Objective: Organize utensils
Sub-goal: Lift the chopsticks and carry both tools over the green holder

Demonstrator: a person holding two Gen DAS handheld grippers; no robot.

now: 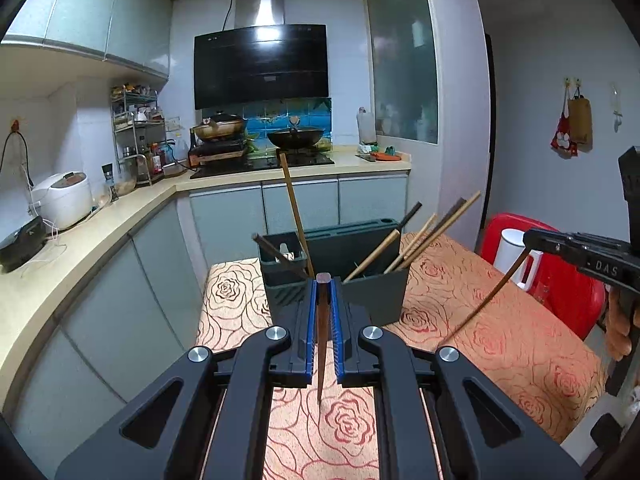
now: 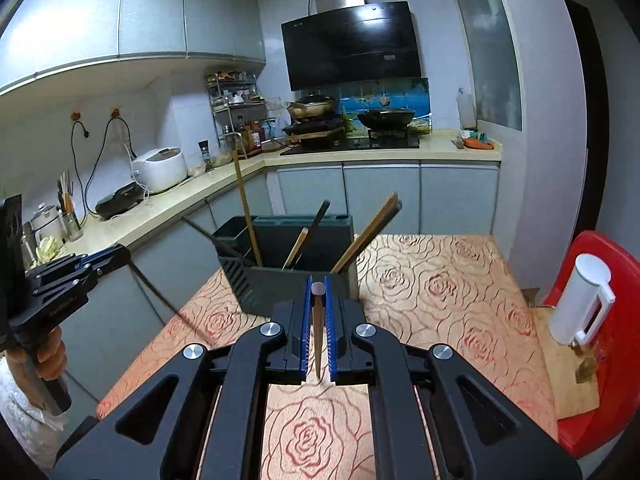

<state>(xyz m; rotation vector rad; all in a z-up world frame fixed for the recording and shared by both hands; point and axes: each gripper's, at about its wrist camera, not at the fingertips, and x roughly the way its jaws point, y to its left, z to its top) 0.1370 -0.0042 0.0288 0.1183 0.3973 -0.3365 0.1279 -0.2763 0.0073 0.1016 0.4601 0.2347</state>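
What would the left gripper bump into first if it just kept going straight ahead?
Probably the dark utensil holder directly ahead of the left gripper; the chopstick it holds would likely meet the front wall first, though depth is unclear.

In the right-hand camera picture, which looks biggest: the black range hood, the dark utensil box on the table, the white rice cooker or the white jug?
As they look in the right wrist view:
1. Range hood
2. Utensil box
3. White jug
4. Rice cooker

The jug sits nearer the camera, so its lead over the cooker is unsure.
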